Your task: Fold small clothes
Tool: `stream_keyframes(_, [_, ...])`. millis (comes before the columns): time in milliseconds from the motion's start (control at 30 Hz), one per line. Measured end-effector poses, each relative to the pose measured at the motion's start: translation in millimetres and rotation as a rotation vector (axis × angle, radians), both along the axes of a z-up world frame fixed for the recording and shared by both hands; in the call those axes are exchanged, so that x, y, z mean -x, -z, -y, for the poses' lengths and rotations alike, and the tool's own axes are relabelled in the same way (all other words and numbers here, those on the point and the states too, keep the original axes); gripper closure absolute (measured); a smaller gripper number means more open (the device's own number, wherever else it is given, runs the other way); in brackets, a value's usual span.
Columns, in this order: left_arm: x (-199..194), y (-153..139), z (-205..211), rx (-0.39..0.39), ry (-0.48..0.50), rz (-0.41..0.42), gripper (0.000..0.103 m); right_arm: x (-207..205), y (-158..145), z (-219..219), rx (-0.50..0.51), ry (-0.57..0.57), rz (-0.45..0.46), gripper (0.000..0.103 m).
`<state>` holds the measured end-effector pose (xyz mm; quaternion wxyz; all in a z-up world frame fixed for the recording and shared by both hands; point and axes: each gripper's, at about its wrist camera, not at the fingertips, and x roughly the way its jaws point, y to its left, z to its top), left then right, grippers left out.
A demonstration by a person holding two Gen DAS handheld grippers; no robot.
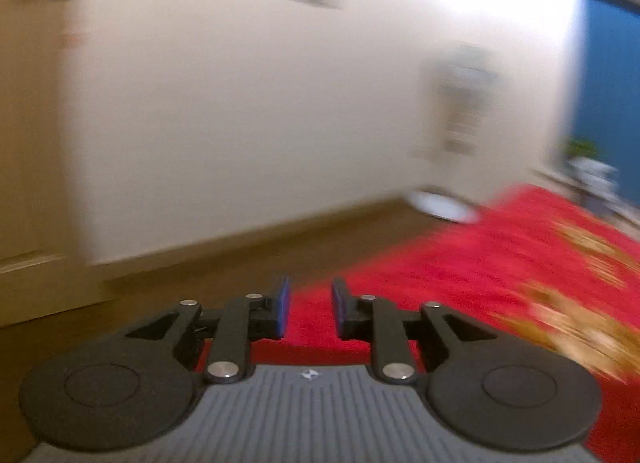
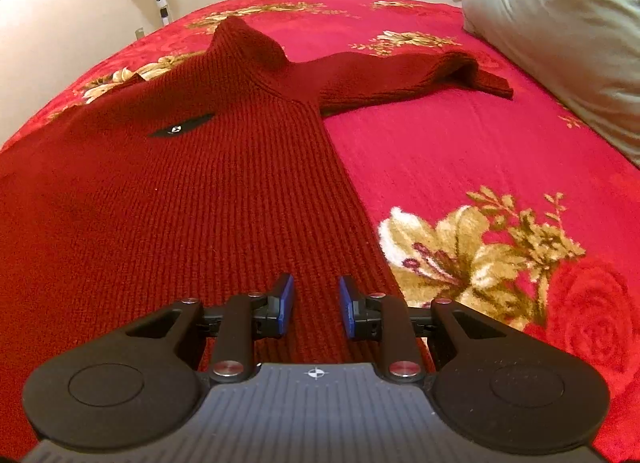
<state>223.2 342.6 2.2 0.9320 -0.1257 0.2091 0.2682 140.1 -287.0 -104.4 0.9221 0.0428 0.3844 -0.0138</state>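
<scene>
Sweater: dark red ribbed turtleneck sweater [image 2: 192, 191] lies flat on the bed, directly under and ahead of the right claw [image 2: 317, 305].
Right claw: narrow gap, nothing gripped.
Left claw [image 1: 311, 308]: narrow gap, empty, above the red floral bedspread [image 1: 500, 255] edge.
Pillow [image 2: 560, 43]: far right.

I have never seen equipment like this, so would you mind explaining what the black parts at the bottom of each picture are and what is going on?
There is no robot here: a person carries a hand-held two-finger gripper in each hand, and a wide-angle camera on each one looks forward along its fingers. The black levers and blue pads are those fingers.

One picture comes from the left gripper. It is blurred and shows a pale wall, the floor and the corner of a red bedspread. Its jaws stand apart with nothing between them.

The other comes from the right gripper, which looks down on a dark red knitted sweater spread on the flowered bedspread, one sleeve stretched sideways. Its jaws are also apart and hold nothing. A pale quilt lies at the right.
</scene>
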Motion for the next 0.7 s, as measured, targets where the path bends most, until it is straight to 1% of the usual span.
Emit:
stream_keyframes(100, [-11.4, 1.6, 55.3, 0.057, 0.269, 0.007, 0.076, -1.5, -2.0, 2.8, -0.01, 0.008, -0.002, 0.077])
stream_keyframes(133, [-15.6, 2.5, 71.0, 0.074, 0.333, 0.002, 0.076, -2.3, -3.3, 4.9, -0.015, 0.011, -0.001, 0.077])
stream_keyframes(200, [-28.9, 5.7, 103.5, 0.099, 0.442, -0.02, 0.076, -3.7, -6.4, 8.4, -0.026, 0.021, 0.001, 0.077])
stream_keyframes(300, [-52.8, 10.5, 143.5, 0.119, 0.57, -0.048, 0.076, -5.7, -11.2, 13.7, -0.042, 0.038, 0.019, 0.077])
stream_keyframes(367, [-67.9, 15.4, 173.3, 0.123, 0.612, -0.062, 0.076, -5.8, -15.2, 15.4, -0.043, 0.038, 0.031, 0.077])
stream_keyframes(433, [-90.0, 23.0, 190.8, 0.156, 0.642, -0.085, 0.076, -6.3, -19.0, 16.6, -0.05, 0.029, 0.044, 0.077])
stream_keyframes(500, [-123.8, 34.8, 213.5, 0.177, 0.664, -0.115, 0.076, -7.3, -21.9, 18.0, -0.055, 0.018, 0.052, 0.077])
stream_keyframes(533, [-137.1, 39.7, 224.3, 0.173, 0.673, -0.132, 0.076, -7.9, -23.1, 18.9, -0.057, 0.013, 0.053, 0.077])
stream_keyframes(600, [-167.9, 51.5, 249.1, 0.14, 0.683, -0.166, 0.074, -9.1, -24.5, 21.7, -0.071, 0.01, 0.054, 0.077])
stream_keyframes(667, [-193.5, 64.0, 268.2, 0.11, 0.682, -0.219, 0.048, -11.3, -24.9, 24.3, -0.083, 0.01, 0.048, 0.077])
stream_keyframes(700, [-207.3, 73.0, 273.2, 0.092, 0.676, -0.234, 0.045, -11.8, -25.0, 25.5, -0.088, 0.009, 0.046, 0.077])
